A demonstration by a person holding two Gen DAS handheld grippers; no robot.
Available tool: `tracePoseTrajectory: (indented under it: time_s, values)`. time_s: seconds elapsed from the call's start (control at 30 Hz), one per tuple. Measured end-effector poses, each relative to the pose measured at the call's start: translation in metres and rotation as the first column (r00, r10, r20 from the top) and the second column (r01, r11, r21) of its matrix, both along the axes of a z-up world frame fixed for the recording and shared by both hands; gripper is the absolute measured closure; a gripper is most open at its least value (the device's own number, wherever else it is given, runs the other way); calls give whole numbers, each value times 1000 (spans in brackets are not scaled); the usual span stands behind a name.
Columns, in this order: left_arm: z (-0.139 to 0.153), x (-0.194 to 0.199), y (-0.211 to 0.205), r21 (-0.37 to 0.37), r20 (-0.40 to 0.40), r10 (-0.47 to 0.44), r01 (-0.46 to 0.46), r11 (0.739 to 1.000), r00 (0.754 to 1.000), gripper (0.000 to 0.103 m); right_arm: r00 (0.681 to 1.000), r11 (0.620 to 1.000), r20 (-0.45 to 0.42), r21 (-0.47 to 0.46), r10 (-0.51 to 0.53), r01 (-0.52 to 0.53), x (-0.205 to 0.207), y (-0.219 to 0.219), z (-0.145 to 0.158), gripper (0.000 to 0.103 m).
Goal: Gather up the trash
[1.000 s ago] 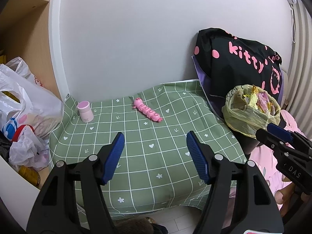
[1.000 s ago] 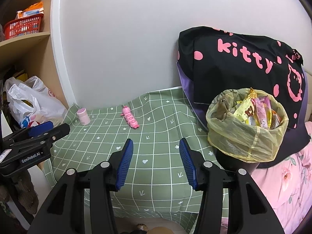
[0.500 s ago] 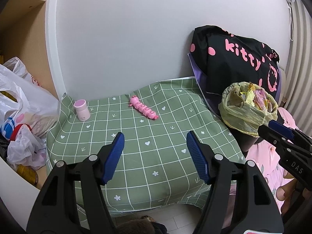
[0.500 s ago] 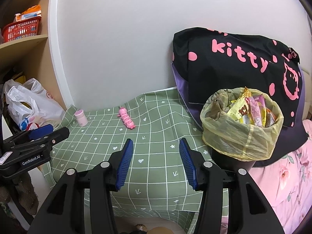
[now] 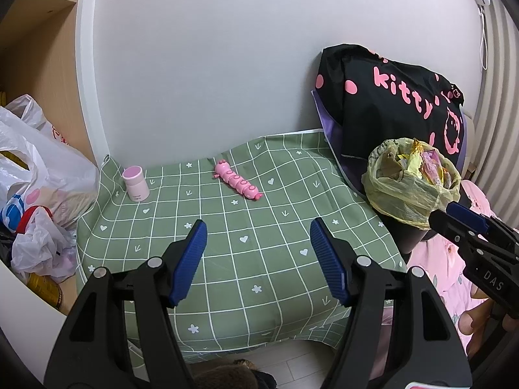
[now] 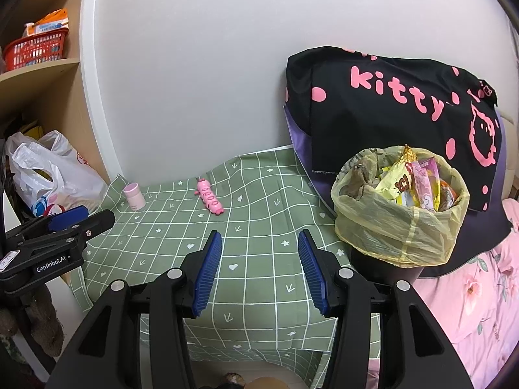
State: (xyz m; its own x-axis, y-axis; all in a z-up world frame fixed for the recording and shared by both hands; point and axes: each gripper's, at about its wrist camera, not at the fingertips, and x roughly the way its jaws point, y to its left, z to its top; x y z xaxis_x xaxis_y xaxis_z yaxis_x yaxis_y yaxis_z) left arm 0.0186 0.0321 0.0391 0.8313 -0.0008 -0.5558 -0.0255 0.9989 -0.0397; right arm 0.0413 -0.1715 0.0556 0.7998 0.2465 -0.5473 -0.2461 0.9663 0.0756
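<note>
A black bin lined with a yellow bag (image 6: 400,230) stands right of the table, heaped with snack wrappers (image 6: 418,183); the left wrist view shows that bin (image 5: 410,183) too. My left gripper (image 5: 258,236) is open above the green checked tablecloth (image 5: 246,246), nothing between its blue pads. My right gripper (image 6: 259,248) is open as well, empty, over the cloth (image 6: 259,214) just left of the bin. Each gripper shows at the edge of the other's view: the right one (image 5: 467,223), the left one (image 6: 69,222). A pink caterpillar toy (image 5: 238,184) and a small pink cup (image 5: 135,184) sit at the back of the table.
A black cushion with pink "kitty" lettering (image 6: 395,103) leans on the wall behind the bin. White plastic bags (image 5: 35,175) fill the shelf unit at left, with a red basket (image 6: 35,48) higher up. Pink floral bedding (image 6: 470,298) lies at right.
Both views have shifted slightly: the bin and table sit a little differently in the frame. Both grippers' jaws stand as wide as before, and nothing was picked up.
</note>
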Motion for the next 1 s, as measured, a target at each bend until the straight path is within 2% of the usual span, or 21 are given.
tracePoseTrajectory:
  time_s: [0.73, 0.9, 1.0]
  values:
    - [-8, 11, 9, 3, -10, 24, -24, 1000, 1000, 40, 1000, 1000, -21, -12, 15, -15, 8, 2, -7, 57]
    - [-28, 37, 23, -6, -74, 41, -41, 999, 996, 40, 997, 998, -56, -35, 55, -57, 30, 13, -19, 57]
    - [-59, 67, 58, -66, -159, 94, -106, 992, 983, 40, 985, 991, -119, -26, 127, -131, 62, 30, -41, 50]
